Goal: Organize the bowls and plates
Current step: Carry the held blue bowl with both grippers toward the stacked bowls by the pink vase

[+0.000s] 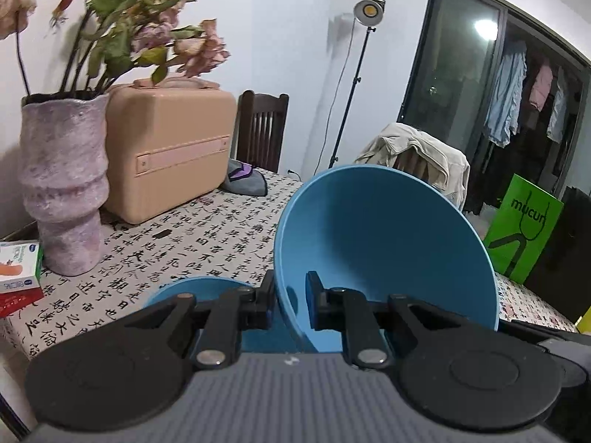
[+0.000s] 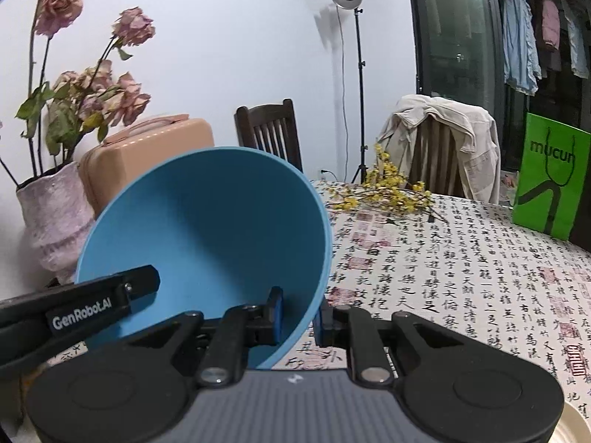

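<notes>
We carry the blue bowl [image 1: 384, 243], its rim pinched by left gripper [image 1: 290, 304] and right gripper [image 2: 299, 313]; next, we judge, nesting it onto the lower blue dish [image 1: 192, 289]

The left claw [image 1: 291, 304] hides most of a blue dish [image 1: 192, 289].

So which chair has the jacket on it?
The right chair, draped with a beige jacket; the dark chair nearer the suitcase is bare.

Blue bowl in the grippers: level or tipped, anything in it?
Tipped and empty. The blue bowl is clamped by the left gripper and right gripper, mouth facing the cameras, inside bare.
</notes>
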